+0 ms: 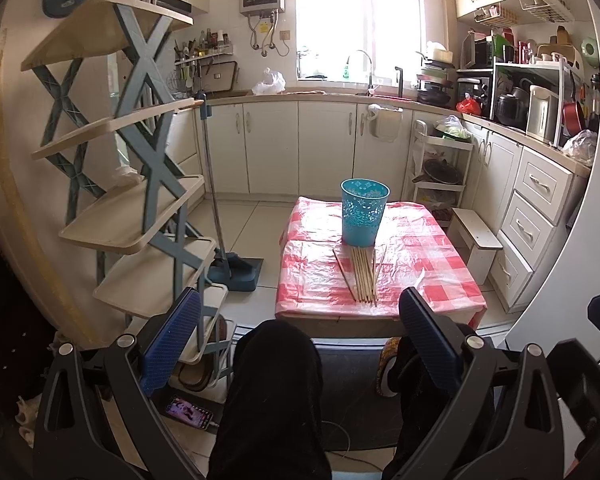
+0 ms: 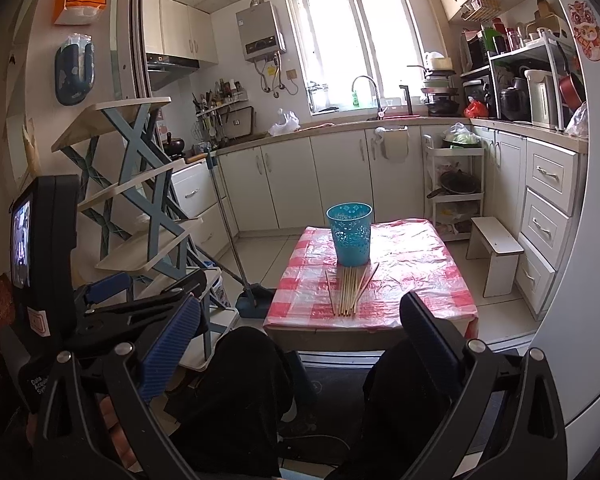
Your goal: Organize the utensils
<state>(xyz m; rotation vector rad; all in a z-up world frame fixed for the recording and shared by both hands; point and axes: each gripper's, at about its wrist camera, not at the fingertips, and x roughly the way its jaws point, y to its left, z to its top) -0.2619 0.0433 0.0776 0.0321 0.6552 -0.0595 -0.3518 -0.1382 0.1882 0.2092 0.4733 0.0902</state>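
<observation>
Chopsticks (image 1: 362,276) lie bundled before blue holder (image 1: 364,212), ready for loading | your left gripper (image 1: 300,344) and right gripper (image 2: 300,344): jaws wide, empty, off the counter (image 1: 428,276)

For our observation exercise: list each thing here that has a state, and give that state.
left gripper: open, holding nothing
right gripper: open, holding nothing
blue basket: upright on the table
chopsticks: lying flat before the basket, mostly bunched
checked tablecloth: spread over the table

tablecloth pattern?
Red-and-white check tablecloth, under a clear plastic sheet; clearest in the right wrist view.
</observation>
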